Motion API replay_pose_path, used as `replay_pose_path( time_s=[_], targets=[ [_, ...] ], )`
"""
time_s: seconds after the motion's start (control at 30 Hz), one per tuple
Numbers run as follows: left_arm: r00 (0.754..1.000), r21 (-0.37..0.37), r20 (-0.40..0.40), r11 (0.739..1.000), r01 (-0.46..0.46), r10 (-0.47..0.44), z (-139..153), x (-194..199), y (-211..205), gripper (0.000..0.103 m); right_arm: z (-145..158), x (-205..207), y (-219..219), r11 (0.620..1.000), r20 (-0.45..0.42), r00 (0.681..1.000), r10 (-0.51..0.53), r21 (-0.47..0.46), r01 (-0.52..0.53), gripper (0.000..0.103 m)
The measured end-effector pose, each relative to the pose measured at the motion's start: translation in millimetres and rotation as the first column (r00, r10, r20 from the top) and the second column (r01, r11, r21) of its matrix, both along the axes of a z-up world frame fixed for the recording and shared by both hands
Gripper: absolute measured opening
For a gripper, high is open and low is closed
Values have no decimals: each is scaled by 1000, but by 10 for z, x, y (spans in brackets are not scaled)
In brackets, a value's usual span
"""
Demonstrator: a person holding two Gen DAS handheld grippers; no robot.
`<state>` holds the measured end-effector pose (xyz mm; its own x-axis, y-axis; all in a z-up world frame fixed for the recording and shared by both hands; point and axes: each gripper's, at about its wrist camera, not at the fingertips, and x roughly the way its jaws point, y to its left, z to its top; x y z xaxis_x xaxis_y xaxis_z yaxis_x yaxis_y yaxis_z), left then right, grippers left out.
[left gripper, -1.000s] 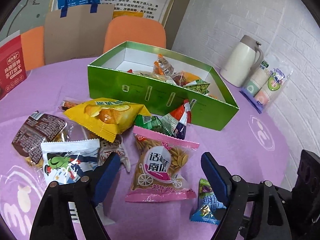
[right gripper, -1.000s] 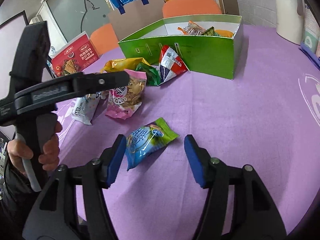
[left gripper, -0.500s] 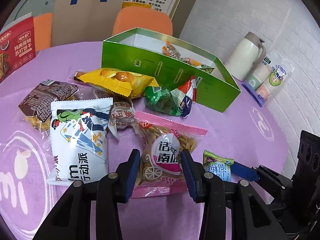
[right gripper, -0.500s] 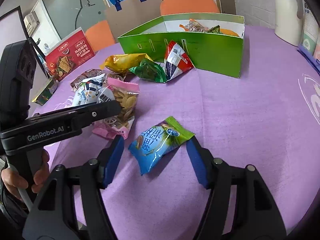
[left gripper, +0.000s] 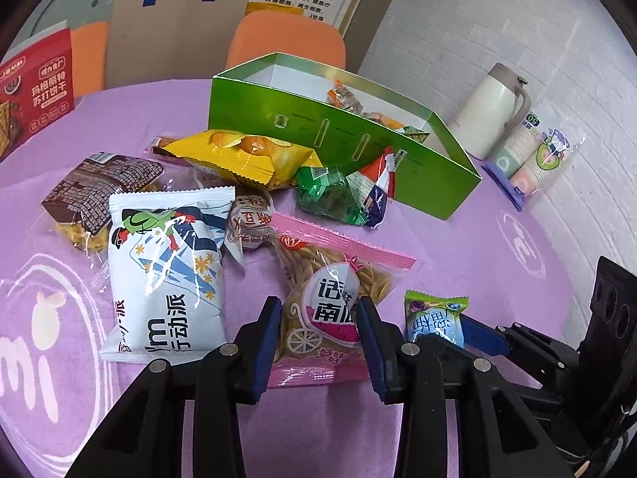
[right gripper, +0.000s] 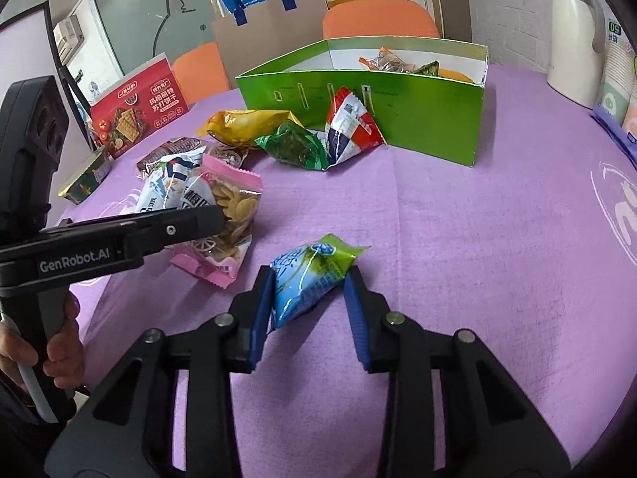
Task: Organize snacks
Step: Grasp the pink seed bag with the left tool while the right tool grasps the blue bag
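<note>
R gripper (right gripper: 308,310) clamped on blue-green candy pkt (right gripper: 308,275), low over purple tablecloth (right gripper: 458,239). L gripper (left gripper: 318,342) pinching pink seed bag (left gripper: 330,302). Loose snacks behind; green box (right gripper: 398,115) farthest, partly filled.

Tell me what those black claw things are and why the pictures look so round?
Those are grippers, like big tongs. A person holds one in each hand, and each has a small fisheye camera looking along its two fingers, which bends the picture round.

One picture comes from the left gripper. Its blue fingers sit either side of a pink bag of snacks and seem to squeeze it. The other comes from the right gripper, closed around a small blue packet.

More snacks lie on the purple table: a white bag, a yellow bag and others. Some already sit in the green box. A hand shows at the edge.
</note>
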<state>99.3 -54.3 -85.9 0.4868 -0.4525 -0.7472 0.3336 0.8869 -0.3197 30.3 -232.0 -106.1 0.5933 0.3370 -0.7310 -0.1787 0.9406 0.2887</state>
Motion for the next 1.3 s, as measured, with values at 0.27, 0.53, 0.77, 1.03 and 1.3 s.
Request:
replay_pose_path(
  time_s=[0.27,0.53,0.77,1.03,1.3],
  targets=[
    [1000,-19,8,1000,-19,19,150,-42,40,35,162,-10,-175,999,40,998,-42,25,41,37],
    [993,-22,117,999,27,-24,628,49,-65,5,616,162,-372,996,160,984,-80,52,72,37],
    [982,92,114,986,140,-150,594,-113,-129,76,604,156,-428,995,166,983,-82,63,72,37],
    [973,184,16,957,223,-230,164,-191,-328,81,384,119,-421,994,91,993,-74,87,66,37],
    [981,159,-13,968,195,-195,-32,-327,-157,73,368,93,-476,992,85,992,-91,96,82,37]
  ],
)
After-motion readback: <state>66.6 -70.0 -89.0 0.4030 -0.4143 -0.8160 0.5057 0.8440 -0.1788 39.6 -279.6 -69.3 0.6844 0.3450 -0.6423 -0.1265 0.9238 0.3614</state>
